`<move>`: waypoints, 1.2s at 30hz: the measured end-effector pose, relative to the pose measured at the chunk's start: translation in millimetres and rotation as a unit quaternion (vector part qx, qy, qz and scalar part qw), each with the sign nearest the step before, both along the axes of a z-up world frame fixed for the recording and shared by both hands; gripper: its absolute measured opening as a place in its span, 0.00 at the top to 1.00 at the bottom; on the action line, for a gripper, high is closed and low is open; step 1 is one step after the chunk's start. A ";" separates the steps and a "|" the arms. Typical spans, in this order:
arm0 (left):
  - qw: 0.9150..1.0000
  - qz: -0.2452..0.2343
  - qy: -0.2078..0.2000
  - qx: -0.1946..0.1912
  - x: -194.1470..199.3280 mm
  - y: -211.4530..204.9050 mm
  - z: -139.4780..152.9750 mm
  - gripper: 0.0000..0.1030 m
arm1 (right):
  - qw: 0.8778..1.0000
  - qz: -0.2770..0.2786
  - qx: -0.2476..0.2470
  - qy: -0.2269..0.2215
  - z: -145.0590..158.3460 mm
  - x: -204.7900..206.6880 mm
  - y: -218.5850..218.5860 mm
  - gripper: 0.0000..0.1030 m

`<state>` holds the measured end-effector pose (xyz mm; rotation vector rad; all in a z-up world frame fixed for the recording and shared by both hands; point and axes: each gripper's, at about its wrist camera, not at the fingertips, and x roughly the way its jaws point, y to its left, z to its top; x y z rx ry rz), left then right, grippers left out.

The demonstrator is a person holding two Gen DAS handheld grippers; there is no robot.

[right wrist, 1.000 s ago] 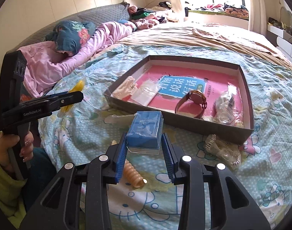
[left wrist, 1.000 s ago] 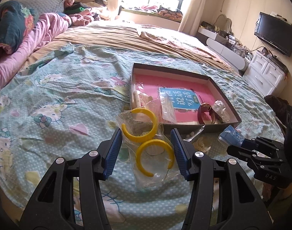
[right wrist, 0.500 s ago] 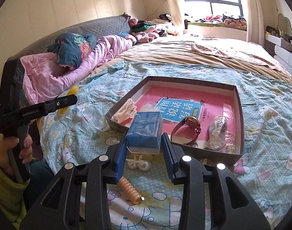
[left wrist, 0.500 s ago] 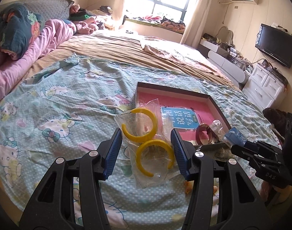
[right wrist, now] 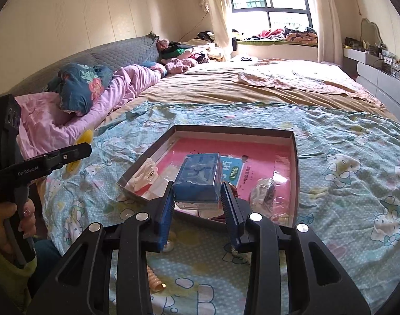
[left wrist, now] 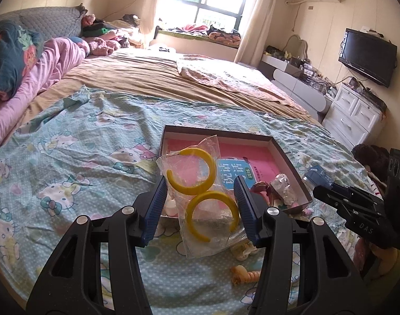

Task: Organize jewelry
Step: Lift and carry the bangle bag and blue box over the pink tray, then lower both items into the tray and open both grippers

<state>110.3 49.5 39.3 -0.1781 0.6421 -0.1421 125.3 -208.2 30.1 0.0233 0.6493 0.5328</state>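
Observation:
My left gripper (left wrist: 200, 207) is shut on a clear plastic bag holding two yellow hoop earrings (left wrist: 197, 181), lifted above the near edge of the shallow box (left wrist: 289, 162). My right gripper (right wrist: 197, 204) is shut on a small blue jewelry box (right wrist: 198, 177), held above the near side of the same shallow box (right wrist: 294, 173). The shallow box has a pink floor with a blue label. In it lie a white hair clip (right wrist: 146, 174), a bagged item (right wrist: 265, 191) and a brown watch (left wrist: 261, 187). The right gripper also shows in the left wrist view (left wrist: 323, 186).
The box lies on a Hello Kitty sheet (left wrist: 68, 157) on a large bed. An orange spiral hair tie (right wrist: 155, 279) and a white beaded piece (left wrist: 243, 252) lie on the sheet near me. Pink bedding (right wrist: 68, 120) is heaped at the left. White drawers (left wrist: 354, 115) stand past the right bed edge.
Both grippers have risen and moved forward toward the shallow box, each still holding its item. The box now sits under and just past the fingertips.

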 end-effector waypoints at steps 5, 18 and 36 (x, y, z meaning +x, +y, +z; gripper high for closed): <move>1.000 -0.015 -0.001 0.005 8.4 -12.0 0.5 0.57 | 1.000 -0.018 0.002 -0.005 1.6 6.5 -11.9 0.67; 0.999 -0.039 0.006 0.005 34.3 -37.9 -6.0 0.57 | 0.997 -0.073 0.003 -0.011 1.1 24.4 -41.3 0.67; 0.996 -0.071 0.050 0.024 69.2 -67.2 -43.8 0.57 | 0.994 -0.111 -0.008 0.016 -25.4 44.9 -55.6 0.67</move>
